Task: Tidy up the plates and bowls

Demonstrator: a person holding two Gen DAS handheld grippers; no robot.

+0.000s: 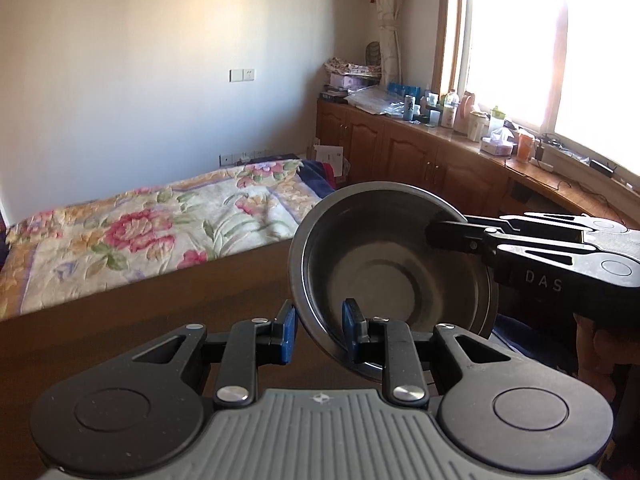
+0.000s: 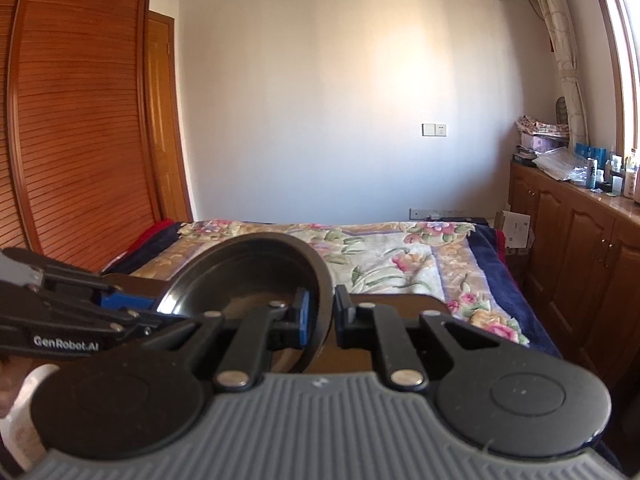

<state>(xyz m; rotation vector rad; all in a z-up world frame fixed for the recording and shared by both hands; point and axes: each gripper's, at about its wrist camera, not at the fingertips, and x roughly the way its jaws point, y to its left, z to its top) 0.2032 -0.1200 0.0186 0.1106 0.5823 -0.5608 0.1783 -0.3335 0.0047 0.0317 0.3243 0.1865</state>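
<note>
A steel bowl [image 1: 384, 272] hangs tilted above a brown wooden table [image 1: 160, 312], its hollow facing the left wrist camera. My left gripper [image 1: 320, 330] is shut on the bowl's near wall, one blue pad [image 1: 288, 332] outside and the other inside. From the right, my right gripper [image 1: 436, 232] clamps the far right rim. In the right wrist view the same bowl [image 2: 240, 276] looks dark. My right gripper [image 2: 320, 314] pinches its rim there, and my left gripper [image 2: 132, 304] meets the rim from the left.
A bed with a floral cover [image 1: 140, 232] lies just beyond the table edge. Wooden cabinets [image 1: 420, 152] with a cluttered top run under the window on the right. A slatted wardrobe [image 2: 80, 120] stands at the left. A person's hand [image 1: 600, 344] holds the right gripper.
</note>
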